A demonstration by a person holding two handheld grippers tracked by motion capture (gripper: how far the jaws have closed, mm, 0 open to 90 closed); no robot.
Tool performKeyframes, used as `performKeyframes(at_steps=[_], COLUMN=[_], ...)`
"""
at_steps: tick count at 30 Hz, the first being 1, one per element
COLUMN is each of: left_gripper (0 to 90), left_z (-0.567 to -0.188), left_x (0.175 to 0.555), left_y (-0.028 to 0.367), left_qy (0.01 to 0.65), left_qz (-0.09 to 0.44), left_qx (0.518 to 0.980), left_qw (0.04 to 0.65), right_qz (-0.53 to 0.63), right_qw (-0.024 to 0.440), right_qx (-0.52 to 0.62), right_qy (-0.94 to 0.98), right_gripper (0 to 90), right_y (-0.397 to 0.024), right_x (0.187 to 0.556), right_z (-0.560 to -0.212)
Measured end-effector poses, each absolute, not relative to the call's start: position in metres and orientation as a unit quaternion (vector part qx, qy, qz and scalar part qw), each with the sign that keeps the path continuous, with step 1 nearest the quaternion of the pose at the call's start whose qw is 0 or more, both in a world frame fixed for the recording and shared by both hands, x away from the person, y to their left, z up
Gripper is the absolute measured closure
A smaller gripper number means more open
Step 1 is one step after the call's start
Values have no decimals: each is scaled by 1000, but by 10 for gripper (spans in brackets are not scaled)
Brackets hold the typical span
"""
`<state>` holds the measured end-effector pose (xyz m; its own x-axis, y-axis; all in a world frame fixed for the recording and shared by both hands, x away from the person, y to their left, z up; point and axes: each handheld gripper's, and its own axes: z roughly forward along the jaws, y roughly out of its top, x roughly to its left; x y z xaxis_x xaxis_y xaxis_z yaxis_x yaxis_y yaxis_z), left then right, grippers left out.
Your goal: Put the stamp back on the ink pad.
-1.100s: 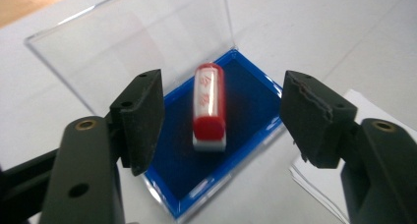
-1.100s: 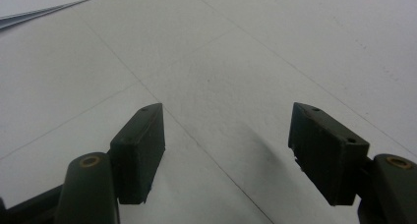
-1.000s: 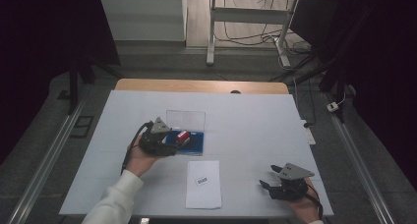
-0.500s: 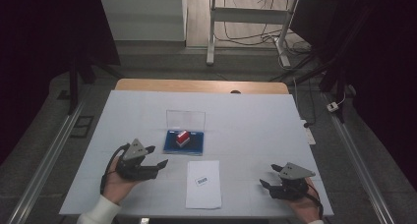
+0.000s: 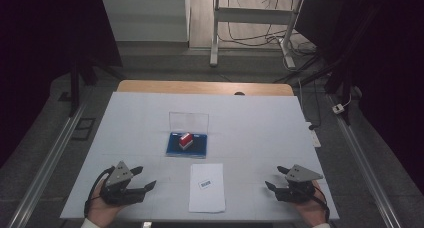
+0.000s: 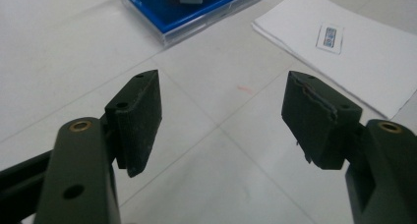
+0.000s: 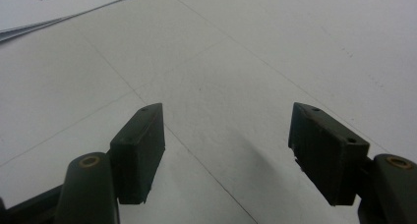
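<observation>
Stamp (image 5: 186, 139) in blue case (image 5: 172, 149), well apart from open left hand-held gripper (image 5: 145, 180).

The small label (image 6: 330, 38) on the paper (image 5: 207, 187) is unreadable.

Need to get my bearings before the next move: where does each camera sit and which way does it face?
High view: above the person's side, looking forward and down on the table; shows left gripper and right gripper.
Left gripper view: between open jaws toward blue case and paper.
Right gripper view: between open jaws, low over the table.
All three share the paper.
</observation>
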<state>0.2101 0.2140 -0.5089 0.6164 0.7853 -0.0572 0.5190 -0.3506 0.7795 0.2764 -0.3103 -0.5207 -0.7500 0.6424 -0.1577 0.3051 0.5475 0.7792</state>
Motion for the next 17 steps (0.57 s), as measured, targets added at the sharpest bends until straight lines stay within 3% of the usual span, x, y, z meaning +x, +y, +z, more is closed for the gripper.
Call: performKeyframes(at_steps=[17], left_gripper=[308], left_z=[-511], left_x=[214], left_y=[217], left_qy=[413], left_qz=[167], left_qx=[798], left_qw=[405], right_qz=[403], right_qw=[211], right_qx=[280], right_qy=[845], right_gripper=[298], right_y=[-311], right_x=[276], right_z=[-518])
